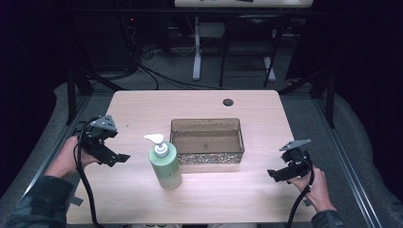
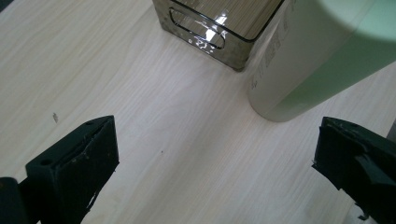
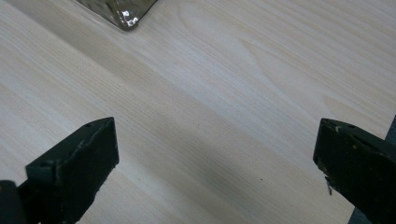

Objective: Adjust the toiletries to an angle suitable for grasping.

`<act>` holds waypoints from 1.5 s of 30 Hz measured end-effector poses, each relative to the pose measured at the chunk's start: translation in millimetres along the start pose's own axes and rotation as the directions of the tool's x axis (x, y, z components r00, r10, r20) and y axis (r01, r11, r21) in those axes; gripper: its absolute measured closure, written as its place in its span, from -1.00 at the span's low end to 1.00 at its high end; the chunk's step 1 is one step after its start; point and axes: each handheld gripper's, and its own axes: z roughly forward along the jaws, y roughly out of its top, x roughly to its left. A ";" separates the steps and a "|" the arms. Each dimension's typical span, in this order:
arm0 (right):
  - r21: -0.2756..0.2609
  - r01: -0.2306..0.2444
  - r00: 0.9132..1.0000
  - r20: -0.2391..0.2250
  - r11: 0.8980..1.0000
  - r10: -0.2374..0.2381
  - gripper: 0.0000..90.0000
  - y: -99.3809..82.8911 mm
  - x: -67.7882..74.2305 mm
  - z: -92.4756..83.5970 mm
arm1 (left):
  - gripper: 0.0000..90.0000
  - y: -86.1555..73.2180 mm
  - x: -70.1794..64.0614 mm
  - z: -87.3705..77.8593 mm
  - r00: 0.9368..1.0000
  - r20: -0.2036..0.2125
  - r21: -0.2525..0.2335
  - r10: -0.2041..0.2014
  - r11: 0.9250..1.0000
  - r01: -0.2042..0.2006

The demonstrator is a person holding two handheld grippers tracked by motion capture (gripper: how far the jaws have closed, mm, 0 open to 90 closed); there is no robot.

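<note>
You are working at a pale wood-grain desk (image 1: 199, 199) with rounded corners and a small dark round grommet (image 1: 228, 102) near its far edge; it is sitting on grey flooring in a dim room, with a tangle of cables (image 1: 142, 61) and the white legs of another table (image 1: 197, 52) showing beyond it. Near the middle of the desk a clear brownish bin (image 1: 207, 141) is standing, and just beside its near left corner a pale green pump bottle (image 1: 164, 164) is standing upright, its white nozzle pointing left. Your left claw (image 1: 124, 158) is hovering to the left of the bottle, near it but apart, with its jaws spread wide and gripping nothing. Your right claw (image 1: 272, 174) is hanging well to the right, nearer to you than the bin's right end, its jaws likewise spread wide and holding nothing. The high view is giving you the whole layout, the room and both of your hands. The left gripper view is bringing in what that one is missing: the bottle's (image 2: 322, 56) lower body close up, with faint grey print down its side, a cut-out handle slot in the bin's (image 2: 215, 32) end wall, and a small dark fleck on the wood. The right gripper view is looking down on bare grain, with a glinting corner of the bin (image 3: 123, 11) at the top.
</note>
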 end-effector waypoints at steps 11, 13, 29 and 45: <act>0.005 0.011 1.000 0.007 1.000 -0.011 -1.00 -0.6 -0.6 -0.3 | -1.00 33.9 -2.5 -20.8 0.994 0.032 0.026 0.105 0.994 -0.106; 0.007 0.008 1.000 0.006 1.000 -0.008 -1.00 -0.6 -0.2 -0.3 | -1.00 40.6 -3.9 -24.7 0.992 0.033 0.030 0.122 0.992 -0.123; 0.016 0.015 1.000 0.012 1.000 -0.015 -1.00 -2.1 -1.5 -0.4 | -1.00 100.6 -26.9 -40.5 0.955 0.062 0.087 0.290 0.951 -0.295; 0.033 0.020 1.000 0.015 0.999 -0.020 -1.00 -3.0 -1.1 1.2 | -1.00 134.0 -59.3 -21.7 0.890 0.129 0.175 0.437 0.873 -0.454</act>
